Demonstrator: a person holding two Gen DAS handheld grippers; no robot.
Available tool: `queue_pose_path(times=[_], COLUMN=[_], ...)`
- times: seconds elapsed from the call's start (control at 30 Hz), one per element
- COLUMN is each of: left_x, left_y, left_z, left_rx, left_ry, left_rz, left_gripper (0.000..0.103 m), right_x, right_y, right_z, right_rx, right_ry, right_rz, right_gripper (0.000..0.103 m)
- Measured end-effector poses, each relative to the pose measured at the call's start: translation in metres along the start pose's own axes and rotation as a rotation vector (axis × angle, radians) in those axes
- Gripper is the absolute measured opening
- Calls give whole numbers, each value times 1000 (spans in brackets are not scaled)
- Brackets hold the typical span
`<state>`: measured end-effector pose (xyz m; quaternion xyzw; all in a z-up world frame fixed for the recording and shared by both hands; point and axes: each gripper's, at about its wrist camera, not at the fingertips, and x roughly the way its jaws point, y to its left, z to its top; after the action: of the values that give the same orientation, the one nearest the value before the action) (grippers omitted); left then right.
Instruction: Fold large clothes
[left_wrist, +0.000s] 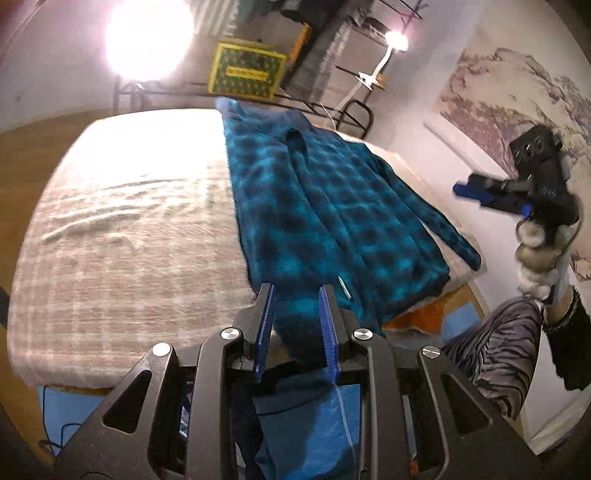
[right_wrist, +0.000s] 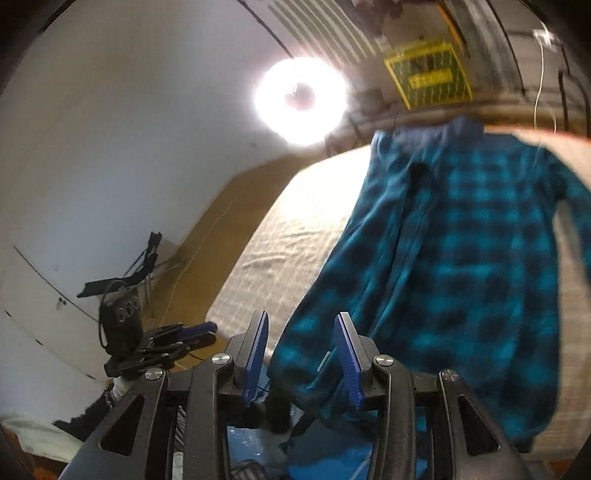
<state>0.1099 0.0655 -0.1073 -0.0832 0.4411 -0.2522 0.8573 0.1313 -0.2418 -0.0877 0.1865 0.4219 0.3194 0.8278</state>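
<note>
A teal and black plaid fleece garment lies spread lengthwise on the bed, collar at the far end. One sleeve runs along its right side and the near hem hangs over the bed's edge. My left gripper hovers at the near hem with its jaws a little apart; the right wrist view shows nothing in it. My right gripper, held by a gloved hand, is up in the air off the bed's right side, jaws apart and empty.
A bright ring light and a yellow-green crate stand past the far end of the bed. A white desk lamp and a wall picture are on the right. A blue bag lies below the gripper.
</note>
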Motion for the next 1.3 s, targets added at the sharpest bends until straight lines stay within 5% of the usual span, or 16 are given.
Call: queue_pose_path(times=[0.13,0.4,0.57,0.7,0.87,1.1,1.3], left_x=[33,53,65,76,87,140,135], left_y=[6,15,23,30,12,-13,-24], left_z=[-4,7,24,27,32,5,-6], left_rx=[-50,-84,-70,-97,-25,126,217], left_ry=[90,134,135,150,153,292,254], left_rz=[-30,22,61,57,56,125,180], left_gripper=[23,23,23,23,23,23,23], right_x=[11,125,161,159,120,141,135], right_y=[11,3,-14,-10,-8,-13,-16], right_z=[-10,-53,-63,-63,-59,-73,-72], right_rx=[-24,-35,-38,-89,-94,-63,-55], right_ry=[45,305,375,365,279,342,315], right_rz=[-33,-161,-170,-209,-236,-242,-202], right_gripper=[54,54,49,5,3,4,11])
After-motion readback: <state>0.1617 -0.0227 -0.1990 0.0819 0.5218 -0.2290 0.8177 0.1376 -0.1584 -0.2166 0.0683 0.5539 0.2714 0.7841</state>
